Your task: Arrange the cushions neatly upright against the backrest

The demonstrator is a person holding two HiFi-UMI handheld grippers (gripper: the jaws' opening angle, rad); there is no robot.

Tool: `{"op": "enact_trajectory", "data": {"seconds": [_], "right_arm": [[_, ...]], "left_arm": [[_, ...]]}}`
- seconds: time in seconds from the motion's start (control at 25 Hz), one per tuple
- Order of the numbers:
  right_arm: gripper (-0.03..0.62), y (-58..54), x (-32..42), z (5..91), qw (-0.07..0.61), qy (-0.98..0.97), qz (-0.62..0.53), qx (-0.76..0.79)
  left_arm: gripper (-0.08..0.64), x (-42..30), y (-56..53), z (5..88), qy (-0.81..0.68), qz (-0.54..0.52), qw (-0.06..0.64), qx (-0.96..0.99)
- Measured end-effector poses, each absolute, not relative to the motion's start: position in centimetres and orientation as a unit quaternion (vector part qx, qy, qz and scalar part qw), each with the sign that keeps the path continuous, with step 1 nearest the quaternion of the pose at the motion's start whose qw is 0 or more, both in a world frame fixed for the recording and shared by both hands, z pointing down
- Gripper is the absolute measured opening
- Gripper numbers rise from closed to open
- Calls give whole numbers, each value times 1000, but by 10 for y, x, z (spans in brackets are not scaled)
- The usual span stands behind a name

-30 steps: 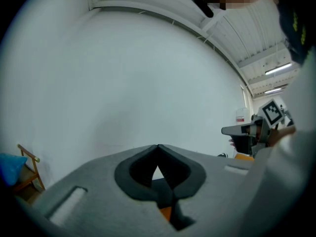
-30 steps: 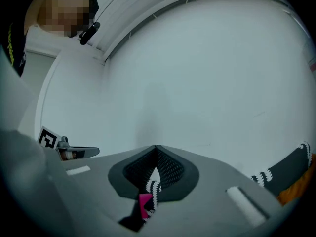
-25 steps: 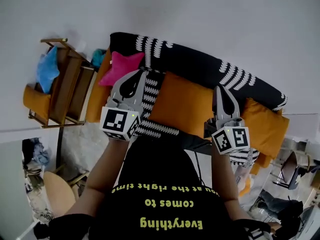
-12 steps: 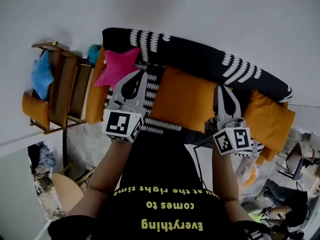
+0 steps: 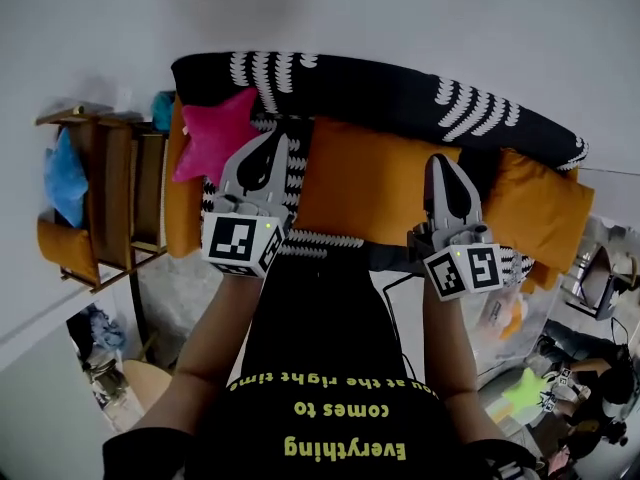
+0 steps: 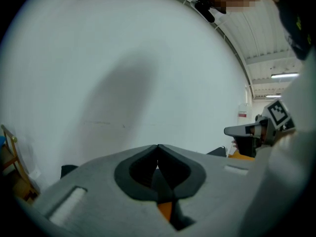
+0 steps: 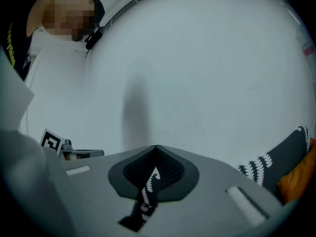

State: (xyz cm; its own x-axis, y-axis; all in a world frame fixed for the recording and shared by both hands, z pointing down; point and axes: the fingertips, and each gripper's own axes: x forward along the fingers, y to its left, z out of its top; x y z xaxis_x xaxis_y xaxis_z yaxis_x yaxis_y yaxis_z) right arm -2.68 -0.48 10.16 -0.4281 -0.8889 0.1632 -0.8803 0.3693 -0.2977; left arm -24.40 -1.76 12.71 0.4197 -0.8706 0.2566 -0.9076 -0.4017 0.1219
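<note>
A sofa with a black, white-patterned backrest (image 5: 400, 93) runs across the head view. On it lie a pink star cushion (image 5: 212, 136), a large orange cushion (image 5: 365, 193), another orange cushion (image 5: 540, 208) at the right end, and a black-and-white patterned piece (image 5: 300, 183) between them. My left gripper (image 5: 277, 140) hovers shut beside the pink star, holding nothing. My right gripper (image 5: 440, 163) is shut and empty over the large orange cushion's right edge. In both gripper views the jaws (image 6: 158, 145) (image 7: 156, 146) meet at the tips and point at a white wall.
A wooden chair (image 5: 110, 198) stands left of the sofa with a blue cushion (image 5: 60, 173) and an orange one (image 5: 65, 248) on it. A green star shape (image 5: 525, 393) and clutter lie on the floor at the lower right. The white wall is behind the sofa.
The sofa and chair have swung round in the head view, so the sofa now lies more level. Both grippers keep about the same place in the view and stay shut.
</note>
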Motion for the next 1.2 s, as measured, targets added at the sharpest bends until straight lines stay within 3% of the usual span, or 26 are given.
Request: {"op": "enact_trajectory", "data": {"seconds": [0.68,1.2], "right_arm": [[15,-19,65,199,-35,770,-212,-601],[123,-4,142,374,-111,721,-274,-627]], "left_arm": [[17,-204,-45,229,-509,120,185,832],[57,-188,-39,376,-514,149,238,811]]}}
